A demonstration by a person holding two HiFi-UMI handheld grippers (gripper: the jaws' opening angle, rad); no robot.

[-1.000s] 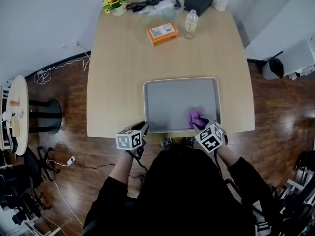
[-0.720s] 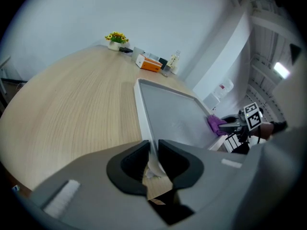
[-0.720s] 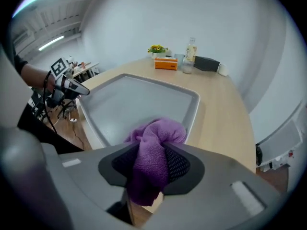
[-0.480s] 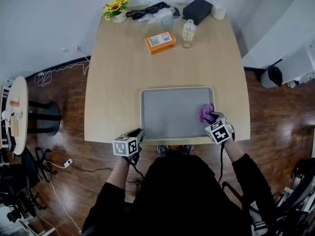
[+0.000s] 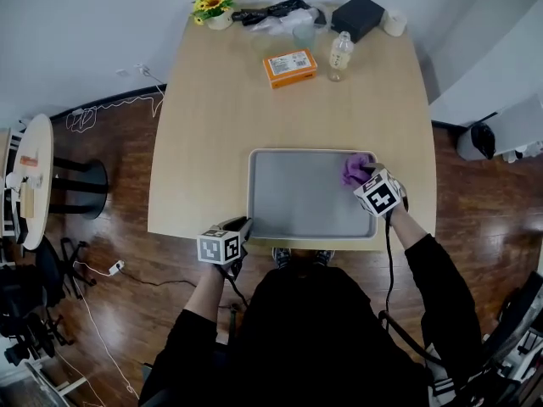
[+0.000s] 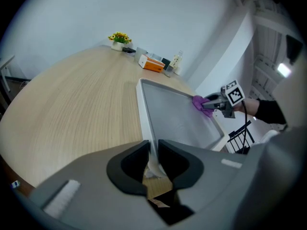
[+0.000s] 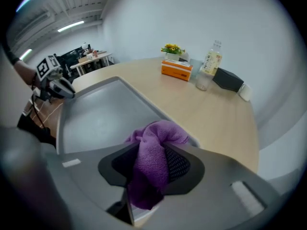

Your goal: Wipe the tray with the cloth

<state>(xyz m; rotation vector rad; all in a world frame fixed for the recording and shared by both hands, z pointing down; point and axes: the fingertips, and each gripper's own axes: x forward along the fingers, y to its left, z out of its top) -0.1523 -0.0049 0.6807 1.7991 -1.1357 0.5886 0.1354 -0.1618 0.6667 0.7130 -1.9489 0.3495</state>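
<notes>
A grey tray [image 5: 297, 197] with a white rim lies on the wooden table [image 5: 212, 142] near its front edge. My right gripper [image 5: 365, 180] is shut on a bunched purple cloth [image 5: 355, 169], pressing it into the tray's far right corner. In the right gripper view the cloth [image 7: 154, 152] fills the gap between the jaws above the tray [image 7: 96, 123]. My left gripper [image 5: 241, 225] is shut on the tray's near left rim [image 6: 143, 114], which shows as a thin white edge between its jaws. The left gripper view also catches the cloth [image 6: 200, 103].
At the table's far end stand an orange box [image 5: 289, 67], a clear bottle [image 5: 340, 55], a glass [image 5: 303, 34], a black box [image 5: 360, 16], a flower pot [image 5: 217, 5] and dark cables. A round side table [image 5: 30, 189] stands on the floor at left.
My right gripper has slid the cloth along the tray's right side, from the near right corner to the far right corner. The left gripper has kept its hold on the rim.
</notes>
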